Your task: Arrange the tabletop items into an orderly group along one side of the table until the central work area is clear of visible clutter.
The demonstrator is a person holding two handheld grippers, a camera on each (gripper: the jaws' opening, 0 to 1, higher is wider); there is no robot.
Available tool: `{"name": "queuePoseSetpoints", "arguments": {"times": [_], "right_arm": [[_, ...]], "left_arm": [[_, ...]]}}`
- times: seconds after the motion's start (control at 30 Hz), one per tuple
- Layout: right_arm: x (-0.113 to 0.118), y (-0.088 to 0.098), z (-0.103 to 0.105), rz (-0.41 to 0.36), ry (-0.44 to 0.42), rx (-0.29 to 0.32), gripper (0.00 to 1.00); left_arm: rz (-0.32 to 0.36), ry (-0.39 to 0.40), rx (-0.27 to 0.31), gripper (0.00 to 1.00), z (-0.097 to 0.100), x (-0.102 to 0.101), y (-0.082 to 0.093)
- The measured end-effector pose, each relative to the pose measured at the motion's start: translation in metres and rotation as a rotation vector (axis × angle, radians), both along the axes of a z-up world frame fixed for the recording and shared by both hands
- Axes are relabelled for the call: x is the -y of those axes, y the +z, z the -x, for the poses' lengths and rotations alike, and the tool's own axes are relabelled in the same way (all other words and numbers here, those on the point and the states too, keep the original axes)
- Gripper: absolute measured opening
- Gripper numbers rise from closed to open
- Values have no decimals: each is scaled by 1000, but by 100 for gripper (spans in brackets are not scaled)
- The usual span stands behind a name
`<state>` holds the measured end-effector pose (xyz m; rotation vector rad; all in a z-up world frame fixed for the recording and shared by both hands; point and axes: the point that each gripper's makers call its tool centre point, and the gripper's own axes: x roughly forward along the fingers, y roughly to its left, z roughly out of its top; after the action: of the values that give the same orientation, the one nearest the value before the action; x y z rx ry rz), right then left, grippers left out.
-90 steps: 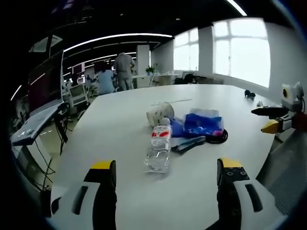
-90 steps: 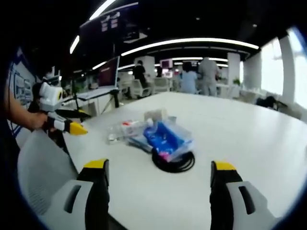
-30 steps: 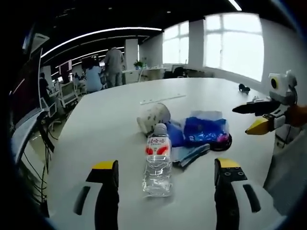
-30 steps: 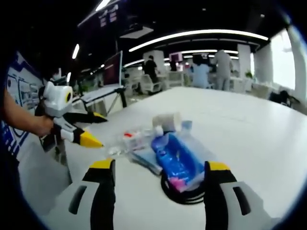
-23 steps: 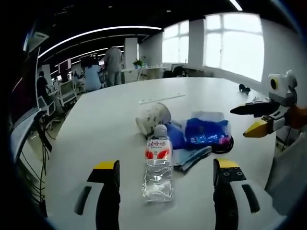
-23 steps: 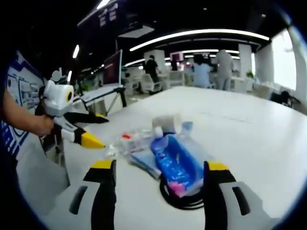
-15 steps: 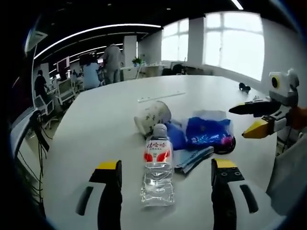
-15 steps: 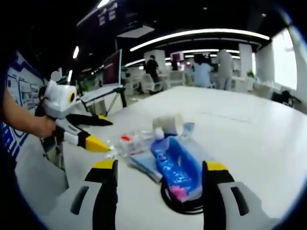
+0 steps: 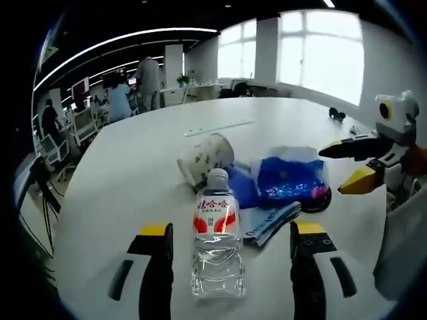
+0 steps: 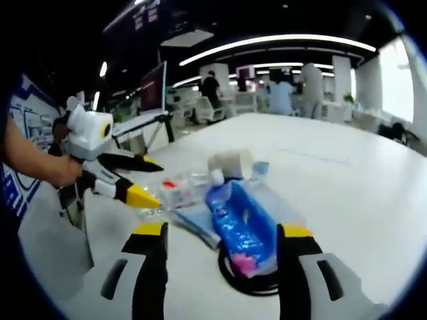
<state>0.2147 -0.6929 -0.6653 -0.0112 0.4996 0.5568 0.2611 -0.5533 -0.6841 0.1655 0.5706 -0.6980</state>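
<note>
In the left gripper view, the left gripper (image 9: 227, 243) is sitting at the bottom of the picture with its jaws spread wide and nothing in them. A clear water bottle (image 9: 217, 245) is lying on its side on the white table (image 9: 127, 173), right between those jaws, near the bottom middle. Just above it a paper cup (image 9: 203, 159) is lying tipped over, and to the right of the cup a blue packet (image 9: 291, 180) is resting on a black ring. In the right gripper view, the right gripper (image 10: 220, 253) is also spread wide and holding nothing, with the blue packet (image 10: 237, 223) lying between its jaws at the bottom middle. The pile is sitting in the middle of the table, so the tidying looks just started. I think the left gripper is lining up on the bottle. Next it needs to go a bit lower and forward, then squeeze the bottle's body.
</note>
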Motion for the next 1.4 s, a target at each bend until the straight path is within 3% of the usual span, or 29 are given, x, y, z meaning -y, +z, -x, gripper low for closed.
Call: {"name": "queuePoseSetpoints", "arguments": {"times": [0.7, 1.03, 1.1, 1.4], "right_arm": [[0, -10, -8, 2, 2, -26, 60], [2, -12, -10, 5, -2, -33, 60], [2, -13, -11, 5, -2, -35, 59], [2, -15, -15, 5, 0, -40, 59]], "left_arm": [[-32, 28, -45, 60, -29, 10, -19], [-77, 15, -71, 56, -36, 15, -30], [-121, -5, -93, 54, -35, 14, -37], [-132, -11, -118, 49, -36, 15, -44]]}}
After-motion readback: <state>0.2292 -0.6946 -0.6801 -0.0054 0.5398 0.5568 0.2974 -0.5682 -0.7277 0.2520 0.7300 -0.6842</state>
